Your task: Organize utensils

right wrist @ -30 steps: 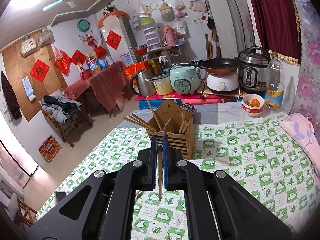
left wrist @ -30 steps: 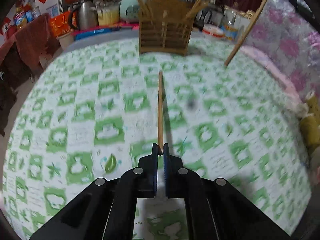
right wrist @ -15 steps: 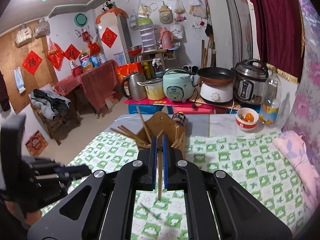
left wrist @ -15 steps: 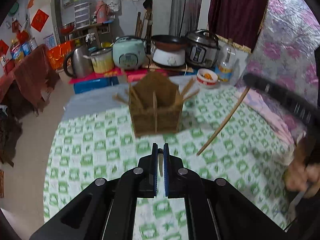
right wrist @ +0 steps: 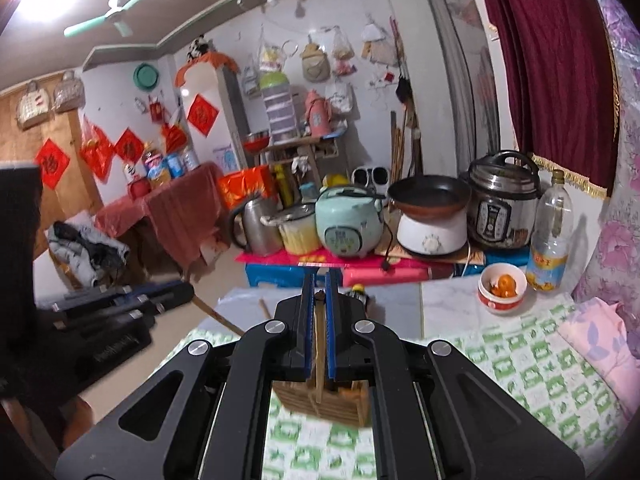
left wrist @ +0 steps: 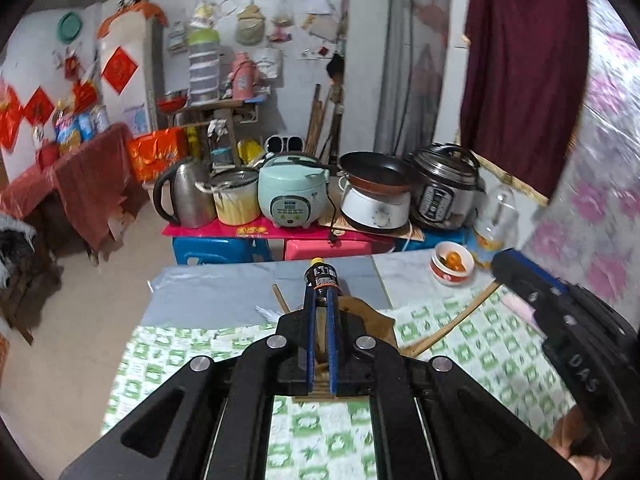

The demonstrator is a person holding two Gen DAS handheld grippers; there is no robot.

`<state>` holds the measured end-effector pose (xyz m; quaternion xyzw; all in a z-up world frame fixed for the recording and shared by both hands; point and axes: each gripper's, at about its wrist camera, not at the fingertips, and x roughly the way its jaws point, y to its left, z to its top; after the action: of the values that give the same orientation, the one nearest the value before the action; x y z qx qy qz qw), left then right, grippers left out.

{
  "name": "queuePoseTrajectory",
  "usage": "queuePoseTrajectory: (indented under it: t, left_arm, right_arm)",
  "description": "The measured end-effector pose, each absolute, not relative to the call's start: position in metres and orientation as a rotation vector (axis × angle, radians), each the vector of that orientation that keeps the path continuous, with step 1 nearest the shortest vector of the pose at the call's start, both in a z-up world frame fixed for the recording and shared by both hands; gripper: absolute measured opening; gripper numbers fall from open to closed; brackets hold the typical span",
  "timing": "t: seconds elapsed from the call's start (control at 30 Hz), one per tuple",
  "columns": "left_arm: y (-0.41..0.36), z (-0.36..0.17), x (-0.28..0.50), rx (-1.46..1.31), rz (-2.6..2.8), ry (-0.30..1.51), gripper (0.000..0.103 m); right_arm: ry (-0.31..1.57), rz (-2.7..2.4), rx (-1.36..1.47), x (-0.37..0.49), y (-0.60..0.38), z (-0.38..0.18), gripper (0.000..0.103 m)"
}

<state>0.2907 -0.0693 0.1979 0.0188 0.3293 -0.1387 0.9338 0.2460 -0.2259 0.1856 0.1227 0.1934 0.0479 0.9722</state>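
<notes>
Between right tool [right wrist: 319,300] jaws, chopstick [right wrist: 319,356] above holder [right wrist: 324,402]

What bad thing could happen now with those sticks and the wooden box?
The right hand-held gripper pinches one chopstick over the wooden utensil holder. If the tip meets a slat rather than a slot, it could slip or snap. The left hand-held gripper crowds the same holder, so the two could bump. A dark bottle stands just behind and might topple.
</notes>
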Motion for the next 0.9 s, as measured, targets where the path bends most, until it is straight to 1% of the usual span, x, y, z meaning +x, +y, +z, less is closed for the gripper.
queuePoseTrajectory:
  t: [0.07,0.17,0.23,0.27,0.3,0.37,0.43,0.47,0.5,0.53,0.57,0.6,0.73,0.9]
  left_arm:
    - [-0.069,0.175,0.304,0.009,-0.288,0.71,0.006]
    - [-0.066,0.137,0.316,-0.011,-0.29,0.804,0.006]
    - [-0.062,0.128,0.309,-0.004,-0.294,0.814,0.009]
    - [-0.059,0.127,0.303,0.009,-0.299,0.802,0.022]
    - [-0.056,0.13,0.296,0.025,-0.284,0.784,0.044]
    - [-0.049,0.137,0.28,0.034,-0.249,0.741,0.062]
    - [-0.043,0.147,0.264,0.022,-0.253,0.724,0.066]
    - [-0.04,0.152,0.256,0.01,-0.25,0.72,0.07]
    - [-0.038,0.156,0.249,-0.001,-0.243,0.715,0.077]
    - [-0.034,0.162,0.236,-0.017,-0.227,0.704,0.08]
    - [-0.033,0.165,0.228,-0.024,-0.219,0.696,0.086]
    - [-0.03,0.168,0.216,-0.03,-0.209,0.685,0.089]
    - [-0.022,0.175,0.169,-0.021,-0.172,0.647,0.093]
    - [-0.01,0.168,0.122,-0.006,-0.123,0.621,0.097]
  right_arm:
    - [0.426,0.072,0.226,0.261,-0.22,0.17,0.006]
    - [0.5,0.062,0.19,0.272,-0.215,0.145,0.01]
    - [0.496,0.082,0.218,0.263,-0.223,0.139,0.013]
    - [0.489,0.087,0.227,0.257,-0.226,0.14,0.013]
    - [0.481,0.085,0.227,0.249,-0.228,0.143,0.015]
    - [0.469,0.081,0.231,0.236,-0.232,0.15,0.018]
    - [0.465,0.081,0.247,0.22,-0.237,0.157,0.027]
    - [0.466,0.083,0.256,0.212,-0.238,0.159,0.03]
    - [0.466,0.087,0.268,0.202,-0.239,0.161,0.036]
    - [0.466,0.089,0.276,0.195,-0.241,0.162,0.038]
    - [0.465,0.09,0.284,0.185,-0.242,0.162,0.039]
    - [0.465,0.088,0.293,0.172,-0.243,0.163,0.041]
    - [0.453,0.086,0.333,0.128,-0.247,0.161,0.052]
    - [0.416,0.051,0.326,0.071,-0.248,0.153,0.063]
